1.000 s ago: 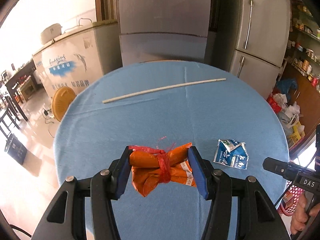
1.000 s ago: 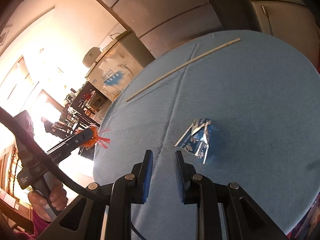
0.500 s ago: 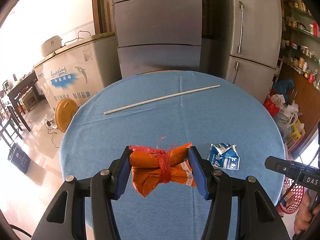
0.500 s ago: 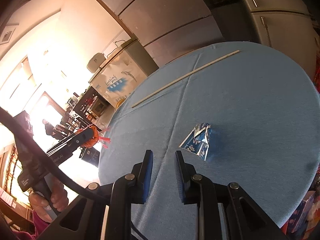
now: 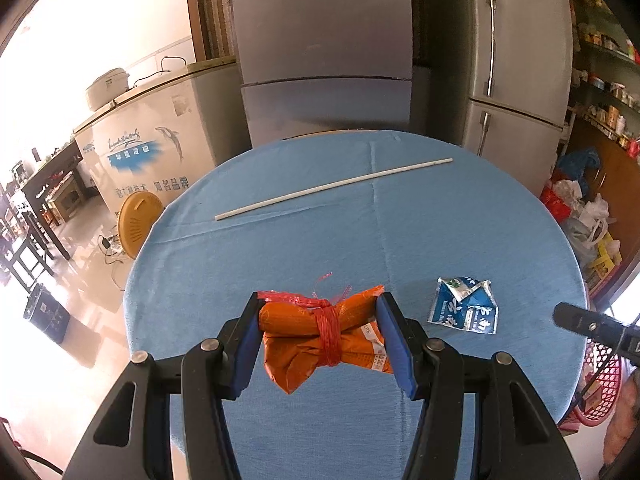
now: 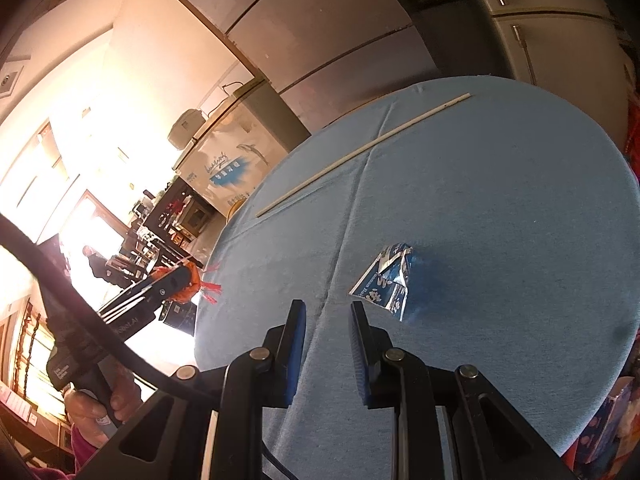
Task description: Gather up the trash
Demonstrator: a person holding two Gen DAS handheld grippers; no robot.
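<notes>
My left gripper (image 5: 320, 300) is shut on an orange packet bundle (image 5: 320, 332) tied with red string, held above the near part of the round blue table (image 5: 280, 248). A crumpled blue and white carton (image 5: 464, 308) lies on the cloth to its right. Far across the table lies a long white stick (image 5: 332, 188). In the right wrist view my right gripper (image 6: 326, 308) is shut with nothing between its pads, just short and left of the carton (image 6: 384, 280). The left gripper (image 6: 160, 288) with the bundle (image 6: 192, 284) shows at the left, in a person's hand.
A red mesh basket (image 5: 600, 384) stands on the floor by the table's right edge, with bags and boxes (image 5: 580, 208) behind it. A chest freezer (image 5: 152, 152), a yellow fan (image 5: 138, 220) and a dark crate (image 5: 46, 312) are at the left, a grey fridge (image 5: 516, 60) at the back.
Both views have drawn back a little, so more of the table shows. The right gripper has backed slightly away from the carton. The left gripper still holds the orange bundle.
</notes>
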